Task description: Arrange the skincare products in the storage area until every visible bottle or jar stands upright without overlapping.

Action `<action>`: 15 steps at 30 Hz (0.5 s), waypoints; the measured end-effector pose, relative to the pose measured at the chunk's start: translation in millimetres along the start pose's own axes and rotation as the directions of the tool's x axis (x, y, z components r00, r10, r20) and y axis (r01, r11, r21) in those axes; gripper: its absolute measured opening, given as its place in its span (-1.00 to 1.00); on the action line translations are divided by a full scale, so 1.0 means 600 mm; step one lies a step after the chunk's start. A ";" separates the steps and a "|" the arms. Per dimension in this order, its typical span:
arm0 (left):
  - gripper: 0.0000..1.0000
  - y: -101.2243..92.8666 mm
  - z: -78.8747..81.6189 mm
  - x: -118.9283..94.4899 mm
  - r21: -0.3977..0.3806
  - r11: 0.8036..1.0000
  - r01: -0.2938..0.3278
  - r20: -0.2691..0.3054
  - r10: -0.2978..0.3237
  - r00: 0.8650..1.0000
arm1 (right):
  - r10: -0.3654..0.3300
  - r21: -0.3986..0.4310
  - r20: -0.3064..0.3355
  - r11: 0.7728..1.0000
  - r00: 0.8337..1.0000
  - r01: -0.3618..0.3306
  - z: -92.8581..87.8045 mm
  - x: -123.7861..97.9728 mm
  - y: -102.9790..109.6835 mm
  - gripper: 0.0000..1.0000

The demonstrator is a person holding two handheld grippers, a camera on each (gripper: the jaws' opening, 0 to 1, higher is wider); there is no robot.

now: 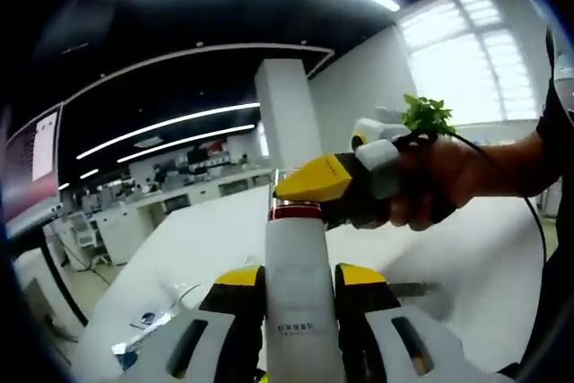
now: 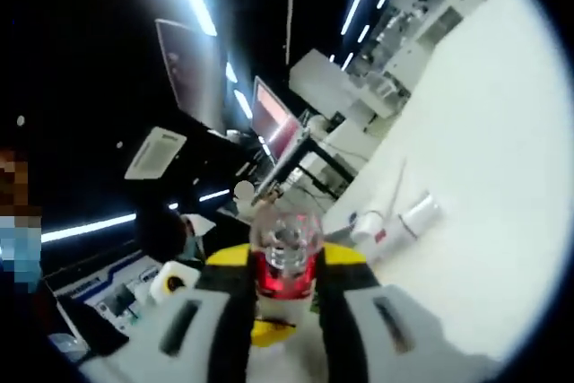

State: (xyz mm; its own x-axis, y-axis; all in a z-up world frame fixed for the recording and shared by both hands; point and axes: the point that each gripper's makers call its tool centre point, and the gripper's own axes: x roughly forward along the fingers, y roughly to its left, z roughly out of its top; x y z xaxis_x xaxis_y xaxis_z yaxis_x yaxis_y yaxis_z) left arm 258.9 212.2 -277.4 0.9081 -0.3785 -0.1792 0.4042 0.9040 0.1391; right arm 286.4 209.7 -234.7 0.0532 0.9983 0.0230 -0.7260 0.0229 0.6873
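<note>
A white bottle point(image 1: 300, 311) with a red band and a clear cap stands between the yellow-tipped jaws of my left gripper point(image 1: 300, 280), which is shut on its body. From the right a hand point(image 1: 439, 187) brings in my right gripper point(image 1: 316, 193), whose yellow jaw sits at the bottle's top. In the right gripper view, my right gripper point(image 2: 285, 268) is shut on the clear cap and red band of the same bottle point(image 2: 285, 244). Two white tubes point(image 2: 368, 223) point(image 2: 418, 213) lie on their sides on the white table point(image 2: 484, 186) beyond.
The long white table point(image 1: 215, 239) stretches ahead, with small items near its left edge point(image 1: 148, 318). A green plant sprig point(image 1: 427, 115) shows behind the hand. Monitors point(image 2: 273, 118) and a person at the left stand past the table's far side.
</note>
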 end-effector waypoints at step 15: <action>-0.34 -0.017 0.021 -0.018 -0.034 0.993 0.111 0.043 -0.110 0.993 | 0.001 -0.239 -0.078 0.971 0.997 -0.019 -0.015 0.006 0.025 -0.51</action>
State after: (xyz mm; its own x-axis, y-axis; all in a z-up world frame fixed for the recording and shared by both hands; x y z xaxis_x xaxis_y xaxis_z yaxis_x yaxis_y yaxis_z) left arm 246.5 204.5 -264.6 0.8622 -0.4833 -0.1515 0.4986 0.8626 0.0856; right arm 269.4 214.3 -230.9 -0.0007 0.9994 -0.0333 -0.8695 0.0158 0.4937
